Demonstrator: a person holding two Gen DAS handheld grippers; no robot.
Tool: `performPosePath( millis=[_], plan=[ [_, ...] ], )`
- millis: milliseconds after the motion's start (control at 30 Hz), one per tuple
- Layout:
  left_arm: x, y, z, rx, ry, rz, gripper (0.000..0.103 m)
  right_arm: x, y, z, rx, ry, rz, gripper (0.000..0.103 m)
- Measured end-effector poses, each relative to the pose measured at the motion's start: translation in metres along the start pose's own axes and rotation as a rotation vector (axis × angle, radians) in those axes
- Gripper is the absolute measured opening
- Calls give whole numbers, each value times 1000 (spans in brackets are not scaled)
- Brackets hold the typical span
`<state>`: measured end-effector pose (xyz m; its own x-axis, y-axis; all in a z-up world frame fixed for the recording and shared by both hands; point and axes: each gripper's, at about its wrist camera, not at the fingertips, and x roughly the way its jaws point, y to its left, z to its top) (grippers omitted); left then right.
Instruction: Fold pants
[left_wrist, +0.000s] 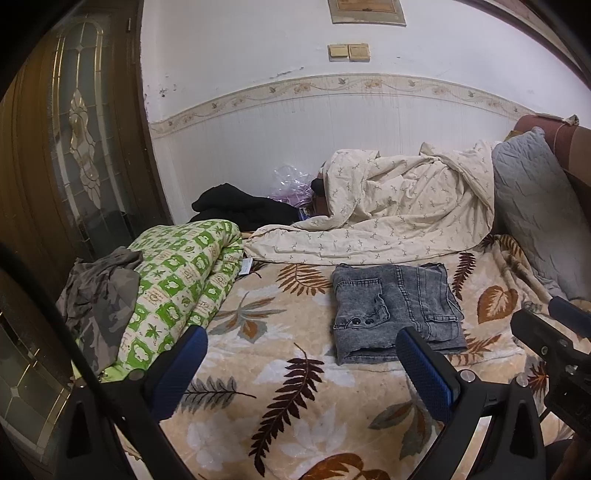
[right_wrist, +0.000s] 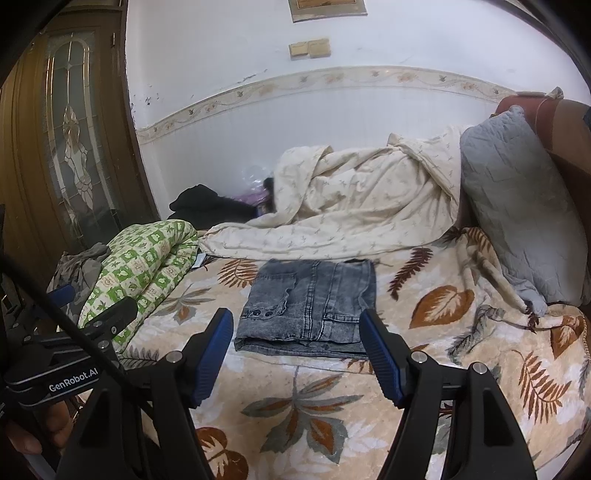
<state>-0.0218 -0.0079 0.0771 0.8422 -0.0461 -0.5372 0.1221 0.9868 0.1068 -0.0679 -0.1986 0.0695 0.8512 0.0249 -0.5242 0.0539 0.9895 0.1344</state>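
Observation:
The grey denim pants (left_wrist: 397, 310) lie folded into a compact rectangle on the leaf-patterned blanket (left_wrist: 288, 369), with two dark buttons showing near their left edge. In the right wrist view the pants (right_wrist: 308, 308) rest just beyond the fingertips. My left gripper (left_wrist: 301, 358) hovers open over the blanket, nearer than the pants, nothing between its blue pads. My right gripper (right_wrist: 295, 343) is open too, held short of the pants' near edge and not touching them. Each gripper shows at the edge of the other's view.
A rolled green-and-white quilt (left_wrist: 177, 291) with a grey camouflage garment (left_wrist: 99, 295) lies at the left. A cream duvet (left_wrist: 399, 206), black clothes (left_wrist: 240, 206) and a grey pillow (left_wrist: 535, 206) line the wall side. A wooden door (left_wrist: 55, 147) stands at the left.

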Motion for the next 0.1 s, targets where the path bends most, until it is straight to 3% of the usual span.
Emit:
performPosePath(
  millis=[100],
  plan=[
    [3,0,-1,-3,10,-5,103,2,0,0,0,4,1,71]
  ],
)
